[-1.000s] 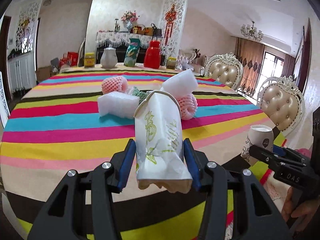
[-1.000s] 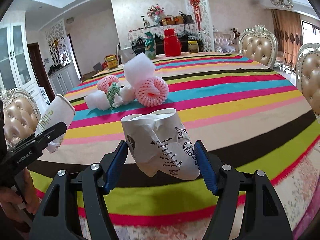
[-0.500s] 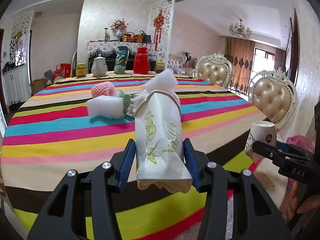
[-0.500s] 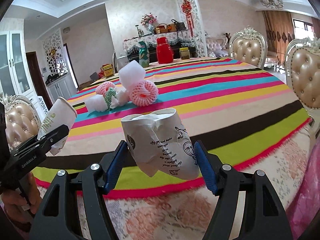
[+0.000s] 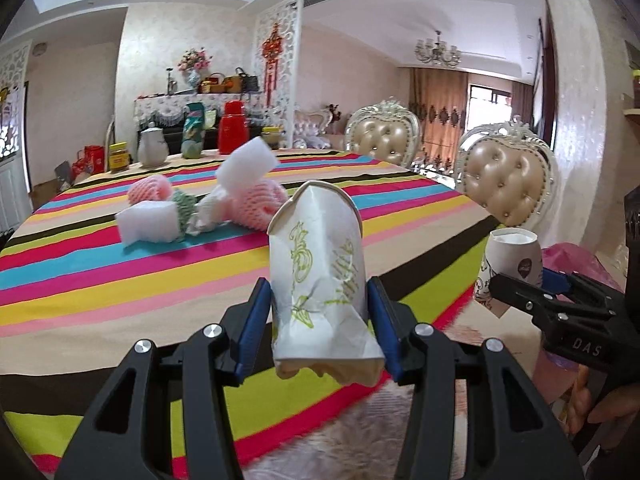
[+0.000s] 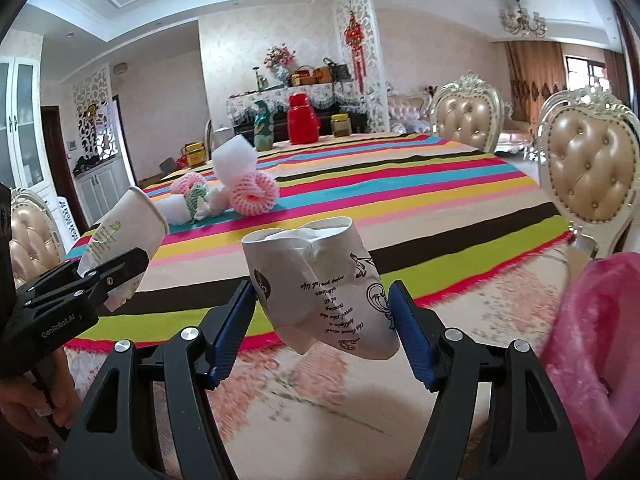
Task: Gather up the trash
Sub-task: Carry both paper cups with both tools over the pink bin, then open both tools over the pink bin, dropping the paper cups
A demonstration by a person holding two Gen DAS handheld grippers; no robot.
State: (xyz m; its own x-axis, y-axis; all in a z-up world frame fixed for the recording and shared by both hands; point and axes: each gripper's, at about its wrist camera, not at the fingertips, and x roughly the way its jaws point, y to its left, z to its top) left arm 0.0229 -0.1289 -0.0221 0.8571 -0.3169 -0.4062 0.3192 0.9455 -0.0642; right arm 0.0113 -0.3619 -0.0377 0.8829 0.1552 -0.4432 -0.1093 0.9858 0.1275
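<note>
Both claws are carrying crushed paper cups off the counter (image 5: pixel 120 320) toward the pink bag (image 6: pixel 592 340) at the right, which is probably where the trash goes. The left claw (image 5: pixel 320 320) pinches the green-printed cup (image 5: pixel 320 280) at its flattened base, long axis nearly upright, rim up and tipped away from the camera. The right claw (image 6: pixel 324 312) clamps the black-printed cup (image 6: pixel 320 284) across its dented body, axis leaning, mouth up and to the left. To do this step well, keep both grips firm, bring each cup squarely over the bag's mouth, and only then release, one at a time. Foam nets (image 5: pixel 256 200) and wrappers remain mid-counter for later trips.
</note>
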